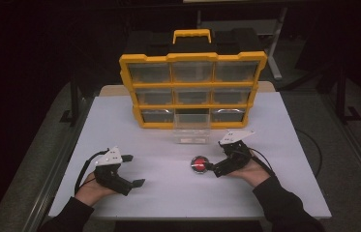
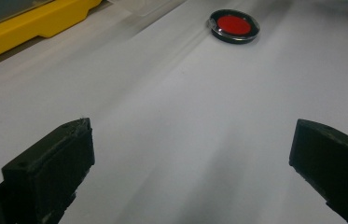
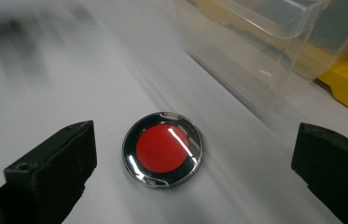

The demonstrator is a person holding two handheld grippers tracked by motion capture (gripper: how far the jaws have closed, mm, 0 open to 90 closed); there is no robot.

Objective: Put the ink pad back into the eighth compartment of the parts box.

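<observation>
- Beyond my right gripper (image 1: 210,168) stands the yellow plastic drawer cabinet (image 1: 192,89), its clear plastic drawer (image 1: 191,129) pulled out.
- I judge this the approach to pick: next, close in and pinch.
- The small round red-faced case (image 3: 163,149) lies between the right gripper's wide-spread jaws, untouched.
- My left gripper (image 1: 132,170) rests spread too, empty.

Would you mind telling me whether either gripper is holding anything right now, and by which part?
Nothing is held. The right gripper stands open around the red disc without touching it; the left gripper is open over bare table.
</observation>
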